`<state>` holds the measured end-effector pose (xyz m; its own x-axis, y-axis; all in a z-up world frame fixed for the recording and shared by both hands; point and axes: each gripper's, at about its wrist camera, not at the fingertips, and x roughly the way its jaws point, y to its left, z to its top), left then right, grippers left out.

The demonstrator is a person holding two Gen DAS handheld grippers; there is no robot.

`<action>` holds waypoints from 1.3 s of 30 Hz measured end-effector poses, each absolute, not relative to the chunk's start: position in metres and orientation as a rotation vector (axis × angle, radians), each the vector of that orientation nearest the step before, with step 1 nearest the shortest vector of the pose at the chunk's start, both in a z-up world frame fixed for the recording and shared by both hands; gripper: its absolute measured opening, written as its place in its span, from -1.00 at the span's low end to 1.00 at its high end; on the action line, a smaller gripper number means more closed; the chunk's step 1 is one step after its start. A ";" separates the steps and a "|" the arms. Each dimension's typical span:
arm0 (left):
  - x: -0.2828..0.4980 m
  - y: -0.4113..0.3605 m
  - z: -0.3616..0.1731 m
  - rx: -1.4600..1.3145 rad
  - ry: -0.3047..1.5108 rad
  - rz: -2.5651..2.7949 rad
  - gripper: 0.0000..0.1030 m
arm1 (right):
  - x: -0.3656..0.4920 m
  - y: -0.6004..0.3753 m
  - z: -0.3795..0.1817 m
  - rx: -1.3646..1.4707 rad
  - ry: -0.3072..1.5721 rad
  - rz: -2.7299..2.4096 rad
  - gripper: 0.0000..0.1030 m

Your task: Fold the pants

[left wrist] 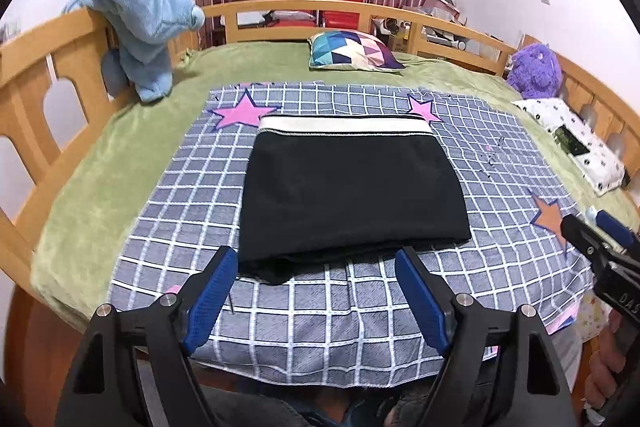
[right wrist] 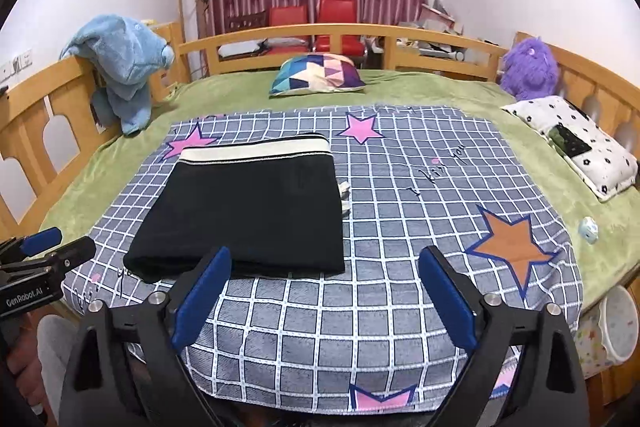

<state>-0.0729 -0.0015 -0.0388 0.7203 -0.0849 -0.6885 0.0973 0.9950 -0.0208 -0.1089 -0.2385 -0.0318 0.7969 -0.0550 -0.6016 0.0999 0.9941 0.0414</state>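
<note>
Both tongs stand wide apart and empty: the left gripper (left wrist: 316, 259) and right gripper (right wrist: 326, 259) hover short of the near edge of the black pants (left wrist: 352, 195), which lie folded into a compact rectangle, white waistband (left wrist: 344, 125) farthest away, on a star-printed checked cloth (left wrist: 500, 163) over the green bed blanket (left wrist: 120, 155). The fold looks finished; judged best, pull clear without snagging that loose near hem.

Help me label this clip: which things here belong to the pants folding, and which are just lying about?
Part of the job: black pants, folded on the checked sheet; left gripper and right gripper, both open, holding nothing.

Lying about: blue plush, patterned cushion, purple plush, spotted pillow.
</note>
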 end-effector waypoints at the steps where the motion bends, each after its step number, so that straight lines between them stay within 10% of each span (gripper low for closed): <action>1: -0.076 -0.003 -0.036 0.031 0.750 -0.090 0.63 | -0.112 -0.240 -0.030 0.076 0.644 -0.081 0.87; 39: -0.102 0.004 -0.025 -0.009 0.738 -0.075 0.70 | -0.136 -0.215 -0.018 0.017 0.671 -0.148 0.88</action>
